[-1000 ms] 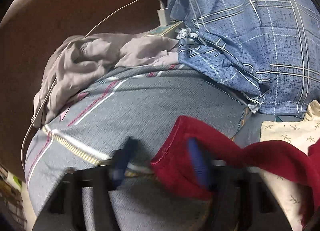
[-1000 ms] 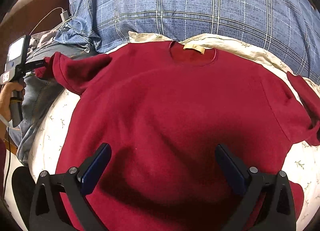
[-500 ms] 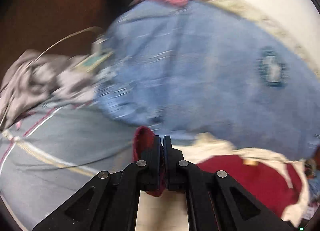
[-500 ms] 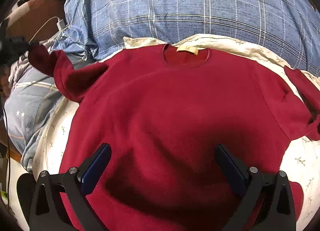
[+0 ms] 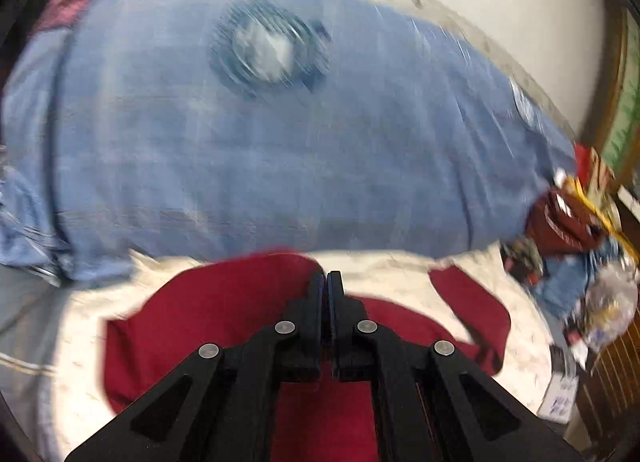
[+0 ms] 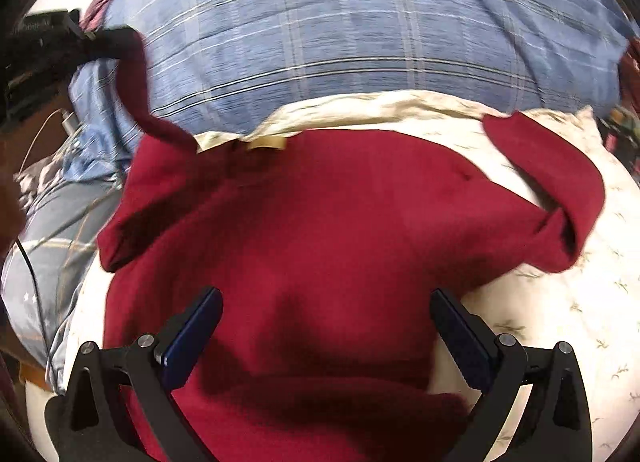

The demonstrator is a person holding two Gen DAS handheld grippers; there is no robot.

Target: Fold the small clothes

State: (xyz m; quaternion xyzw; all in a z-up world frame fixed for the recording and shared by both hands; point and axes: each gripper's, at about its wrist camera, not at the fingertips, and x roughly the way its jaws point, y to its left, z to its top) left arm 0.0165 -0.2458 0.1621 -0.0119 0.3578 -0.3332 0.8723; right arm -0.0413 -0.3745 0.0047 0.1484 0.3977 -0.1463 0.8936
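At far left your left gripper is clenched on the sleeve of the red shirt; a second ago its jaws were apart around that cuff, low beside the grey trousers. Now it has lifted the sleeve and swung it in over the shirt, so the blue pillow fills its blurred view. The shirt lies spread on the floral sheet. Your right gripper hangs released over the shirt's lower half, as before, shifted slightly.
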